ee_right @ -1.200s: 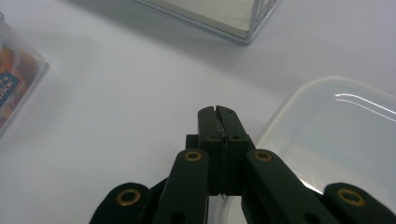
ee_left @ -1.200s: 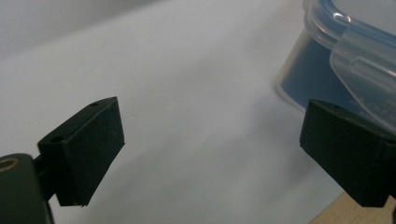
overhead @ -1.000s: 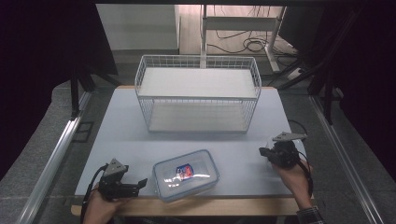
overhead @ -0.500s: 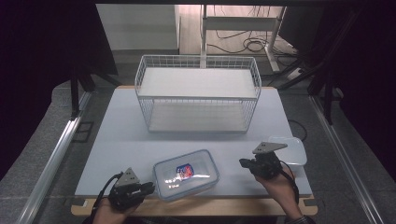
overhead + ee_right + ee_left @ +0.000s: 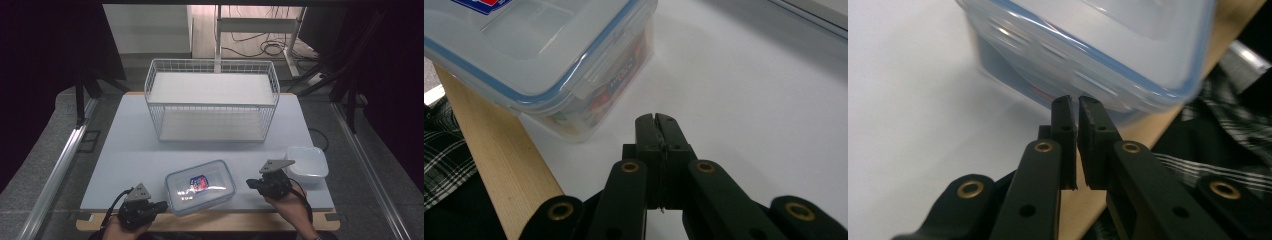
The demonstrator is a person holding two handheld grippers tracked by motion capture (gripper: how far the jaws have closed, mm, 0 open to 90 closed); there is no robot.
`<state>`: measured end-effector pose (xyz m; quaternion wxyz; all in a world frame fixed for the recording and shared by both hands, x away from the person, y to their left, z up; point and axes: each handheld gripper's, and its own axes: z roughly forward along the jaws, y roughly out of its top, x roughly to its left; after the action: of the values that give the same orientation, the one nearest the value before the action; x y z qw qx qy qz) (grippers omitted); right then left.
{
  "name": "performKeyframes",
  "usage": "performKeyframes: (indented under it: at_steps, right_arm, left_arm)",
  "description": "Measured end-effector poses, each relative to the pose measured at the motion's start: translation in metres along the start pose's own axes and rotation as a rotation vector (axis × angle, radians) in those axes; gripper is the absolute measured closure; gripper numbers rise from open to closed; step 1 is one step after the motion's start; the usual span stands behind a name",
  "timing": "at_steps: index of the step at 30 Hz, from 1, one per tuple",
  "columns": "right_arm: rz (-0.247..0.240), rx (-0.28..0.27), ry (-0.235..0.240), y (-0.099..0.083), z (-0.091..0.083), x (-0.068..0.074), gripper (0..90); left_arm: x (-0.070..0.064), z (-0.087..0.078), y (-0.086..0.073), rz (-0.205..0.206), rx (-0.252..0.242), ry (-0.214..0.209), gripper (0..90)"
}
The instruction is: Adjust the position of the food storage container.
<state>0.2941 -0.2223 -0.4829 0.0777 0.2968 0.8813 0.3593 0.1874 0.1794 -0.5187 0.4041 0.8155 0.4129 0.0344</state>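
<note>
In the high view, your left tool [image 5: 161, 205] sits at the lower left of the frame, just beside the lidded container [image 5: 200, 185] near the bench [image 5: 125, 155] front edge; your right tool [image 5: 251, 183] lies right of it.

In the left gripper view, your jaws stand almost together, empty, tips just short of the container [image 5: 1088, 45].

In the right gripper view, your jaws are pressed together, empty, with the container [image 5: 534, 55] at upper left.
</note>
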Motion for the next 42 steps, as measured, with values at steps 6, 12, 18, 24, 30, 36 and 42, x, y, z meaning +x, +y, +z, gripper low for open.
performKeyframes:
  at_steps: [6, 12, 18, 24, 30, 36, 42]
  right_arm:
    - [0.0, 0.019, 0.042, 0.0, 0.008, 0.005, 89.2]
    - [-0.01, 0.037, 0.066, 0.001, 0.015, 0.01, 89.2]
    - [-0.015, 0.048, 0.07, 0.001, 0.017, 0.012, 89.1]
    - [0.0, 0.041, 0.064, -0.001, 0.017, 0.006, 89.2]
    - [0.018, 0.04, 0.028, 0.001, 0.02, -0.004, 89.2]
    - [0.024, 0.046, 0.003, 0.002, 0.024, -0.007, 89.4]
    - [0.038, 0.045, -0.015, 0.002, 0.023, -0.008, 89.4]
  left_arm:
    - [-0.008, 0.006, 0.001, 0.009, -0.001, 0.043, 84.2]
    - [-0.005, 0.012, 0.004, -0.005, -0.005, 0.05, 84.5]
    - [-0.007, 0.022, 0.012, 0.0, -0.004, 0.068, 84.4]
    - [0.0, 0.031, 0.02, -0.017, 0.0, 0.088, 84.5]
    - [0.006, 0.04, 0.027, -0.029, 0.004, 0.108, 84.4]
    - [0.015, 0.051, 0.043, -0.017, 0.009, 0.131, 85.4]
    - [0.026, 0.06, 0.054, -0.014, 0.01, 0.141, 85.5]
